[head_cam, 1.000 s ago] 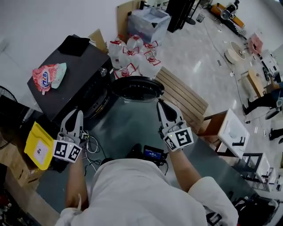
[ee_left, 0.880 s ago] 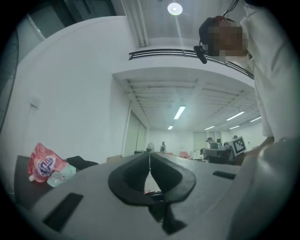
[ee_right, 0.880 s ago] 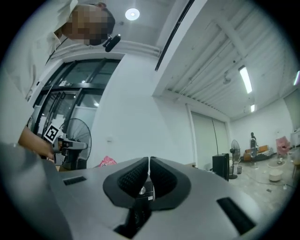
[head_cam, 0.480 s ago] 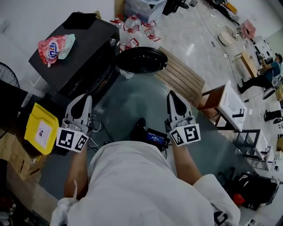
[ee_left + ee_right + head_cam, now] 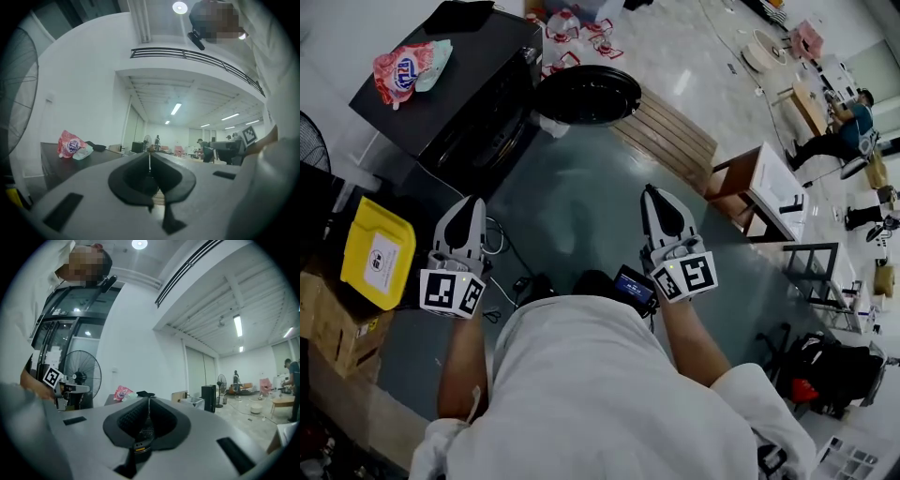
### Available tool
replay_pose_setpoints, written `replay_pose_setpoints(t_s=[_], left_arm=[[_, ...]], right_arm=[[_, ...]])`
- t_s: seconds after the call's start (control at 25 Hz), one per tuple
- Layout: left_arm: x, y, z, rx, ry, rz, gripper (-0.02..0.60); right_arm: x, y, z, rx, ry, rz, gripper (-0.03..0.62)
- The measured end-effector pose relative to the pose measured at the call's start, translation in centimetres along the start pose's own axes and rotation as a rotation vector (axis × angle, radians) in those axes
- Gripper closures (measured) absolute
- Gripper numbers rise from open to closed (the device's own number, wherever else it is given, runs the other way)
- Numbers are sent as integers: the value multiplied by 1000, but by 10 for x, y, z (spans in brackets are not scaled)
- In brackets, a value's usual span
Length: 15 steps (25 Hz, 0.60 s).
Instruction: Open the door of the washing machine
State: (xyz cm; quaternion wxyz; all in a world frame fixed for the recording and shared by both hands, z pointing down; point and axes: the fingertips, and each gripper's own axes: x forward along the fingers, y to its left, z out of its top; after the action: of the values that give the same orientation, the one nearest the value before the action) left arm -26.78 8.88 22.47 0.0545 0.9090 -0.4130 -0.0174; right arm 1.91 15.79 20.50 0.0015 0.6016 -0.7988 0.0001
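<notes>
View from above of a person in a white top (image 5: 591,394), standing on a grey-green floor (image 5: 572,211) and holding a two-jaw tool in each hand.

The left gripper (image 5: 471,202) and the right gripper (image 5: 651,191) point forward side by side, level, with open floor between them. In each gripper's own view the two jaws meet in a thin line at the tips. Both are fully closed and grasp nothing.

The washing machine (image 5: 441,89) is a black box standing at the far left of the floor, well ahead of both grippers. Its round door (image 5: 586,94) is already swung wide open – a dark disc sticking out from the machine's right front corner. Neither gripper touches the door or the machine.

A pink bag (image 5: 401,67) lies on the machine's top, near its left edge. Packs of water bottles (image 5: 572,23) stand just behind the door. A slatted wooden board (image 5: 670,139) lies on the floor to the door's right, and a small white-topped table (image 5: 764,187) stands beyond it – near the right gripper's side. A yellow container (image 5: 377,253) sits by the left edge of the floor, beside the left gripper. A standing fan (image 5: 82,370) shows in the right gripper view, left of the machine. Another person (image 5: 844,122) sits far off at the upper right.
</notes>
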Motion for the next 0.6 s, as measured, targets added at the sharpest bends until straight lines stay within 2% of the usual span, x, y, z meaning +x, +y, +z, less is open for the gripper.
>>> replay_pose_setpoints(t_s=[0.16,0.28,0.4,0.6], left_arm=[[-19,-28,6,10,-8,6,566],[-30,-54,2,29,1,7,566],[-39,-86,-7,13,24,18,566],[-45,-164,-8,72,52,-14,566]], right_arm=[[-12,1,-17,24,35,34,560],[-25,7,-14,9,12,85,560],[-54,4,-6,4,-16,117,560],[-116,-25,-18,57,-12,102,560]])
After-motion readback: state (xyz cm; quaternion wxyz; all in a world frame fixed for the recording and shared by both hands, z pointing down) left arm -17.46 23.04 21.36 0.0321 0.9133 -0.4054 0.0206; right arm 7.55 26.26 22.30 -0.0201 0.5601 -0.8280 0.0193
